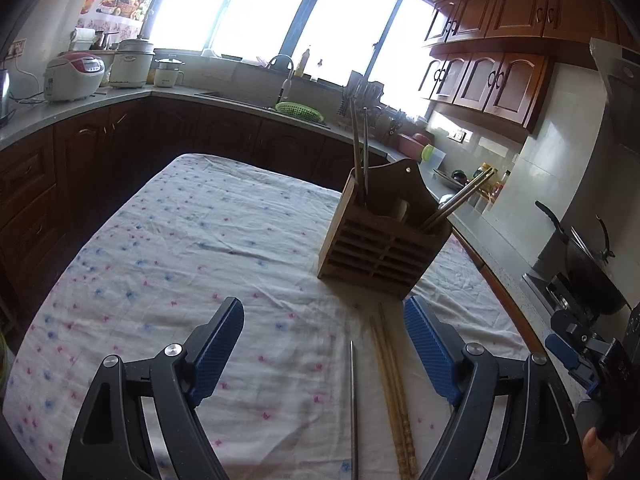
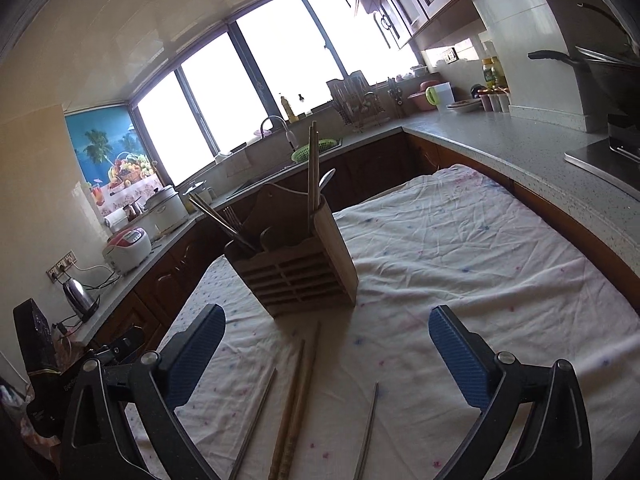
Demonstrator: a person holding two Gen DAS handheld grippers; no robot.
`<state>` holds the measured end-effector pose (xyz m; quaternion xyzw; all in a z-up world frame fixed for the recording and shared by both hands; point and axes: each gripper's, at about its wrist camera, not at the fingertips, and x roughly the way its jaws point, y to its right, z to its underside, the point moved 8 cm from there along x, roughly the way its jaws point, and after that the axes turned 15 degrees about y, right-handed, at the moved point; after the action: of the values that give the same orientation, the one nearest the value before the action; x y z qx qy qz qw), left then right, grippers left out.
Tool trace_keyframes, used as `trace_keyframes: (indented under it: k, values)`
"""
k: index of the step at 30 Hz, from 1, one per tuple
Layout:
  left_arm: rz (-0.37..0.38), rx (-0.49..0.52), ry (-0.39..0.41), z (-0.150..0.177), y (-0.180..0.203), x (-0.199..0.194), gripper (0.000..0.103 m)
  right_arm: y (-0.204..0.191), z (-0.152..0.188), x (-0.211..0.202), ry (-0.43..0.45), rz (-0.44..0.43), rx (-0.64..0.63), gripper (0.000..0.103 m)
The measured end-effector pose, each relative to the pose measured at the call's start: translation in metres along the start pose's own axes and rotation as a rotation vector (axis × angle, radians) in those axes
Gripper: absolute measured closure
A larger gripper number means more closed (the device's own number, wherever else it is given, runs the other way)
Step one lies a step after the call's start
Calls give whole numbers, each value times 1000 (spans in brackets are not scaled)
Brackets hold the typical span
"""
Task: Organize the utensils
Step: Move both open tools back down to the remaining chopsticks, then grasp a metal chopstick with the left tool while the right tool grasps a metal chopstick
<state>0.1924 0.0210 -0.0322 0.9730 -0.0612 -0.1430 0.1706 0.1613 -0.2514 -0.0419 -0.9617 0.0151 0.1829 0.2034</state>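
left gripper [image 1: 324,322]: bottom centre of its own view, blue pads spread wide, nothing between them but cloth and loose sticks, no contact that I can see

right gripper [image 2: 327,330]: same deal, bottom centre of its view, jaws as wide as they go and not holding anything

wooden chopsticks [image 1: 394,390]: a pair lying side by side on the cloth, lower middle of the left view, butt ends cut off by the bottom edge

metal chopsticks [image 2: 368,428]: two thin grey ones lying either side of the wooden pair in the right view; only one shows in the left view, and all run out of frame at the bottom

tablecloth [image 1: 180,240]: white with little pink and blue specks, wrinkled, near edge hidden behind the grippers

utensil holder [image 1: 380,236]: slatted wooden box standing upright on the cloth, just beyond the chopstick tips, centre right in the left view; sticks poke out of the end compartments, what's inside is hard to make out

windows [image 1: 280,12]: blown out white, top of frame
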Motion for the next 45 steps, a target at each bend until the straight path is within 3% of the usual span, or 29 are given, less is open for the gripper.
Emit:
trace_keyframes:
  k: [10, 22, 29, 36, 41, 45]
  values:
    - [-10, 45, -63, 24, 13, -18, 21, 3, 33, -18, -46, 25, -39, 1]
    - [-32, 74, -128, 37, 14, -6, 21, 8, 53, -12, -102, 54, -94, 2]
    - [-32, 86, -197, 52, 17, 16, 24, 12, 68, 0, -169, 74, -119, 23]
    - [-6, 147, -324, 69, 32, 51, 53, 14, 89, 19, -279, 77, -126, 51]
    - [7, 177, -371, 70, 42, 76, 65, 18, 101, 34, -342, 90, -132, 68]
    - [8, 194, -395, 73, 45, 98, 70, 25, 109, 47, -384, 116, -134, 71]
